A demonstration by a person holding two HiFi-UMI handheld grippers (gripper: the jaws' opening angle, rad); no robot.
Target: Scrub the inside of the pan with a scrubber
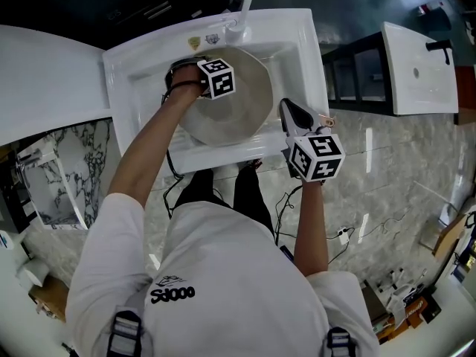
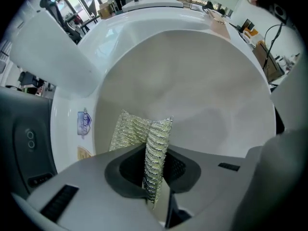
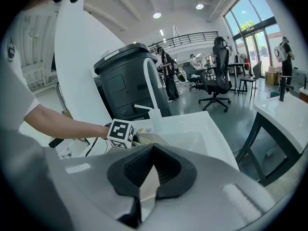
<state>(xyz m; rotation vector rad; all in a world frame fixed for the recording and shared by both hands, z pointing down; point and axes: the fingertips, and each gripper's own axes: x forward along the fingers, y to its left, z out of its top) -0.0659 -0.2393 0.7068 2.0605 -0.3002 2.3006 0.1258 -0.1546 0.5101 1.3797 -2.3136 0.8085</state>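
Observation:
A round cream pan [image 1: 238, 106] lies in the white sink [image 1: 305, 43]. My left gripper [image 1: 195, 76] reaches into the pan's left side, its jaws hidden under the marker cube. In the left gripper view the left gripper [image 2: 156, 177] is shut on a folded silver mesh scrubber [image 2: 144, 134], which stands against the pan's inner wall [image 2: 192, 81]. My right gripper [image 1: 295, 117] sits at the sink's front right corner. In the right gripper view the right gripper [image 3: 147, 177] is closed on a pale strip, apparently the pan's handle.
A white faucet [image 1: 242, 6] rises at the back of the sink. Another white basin [image 1: 416, 69] stands to the right. Cables lie on the marble floor [image 1: 372, 192]. A black bin [image 3: 130, 81] and an office chair [image 3: 219, 71] stand beyond the sink.

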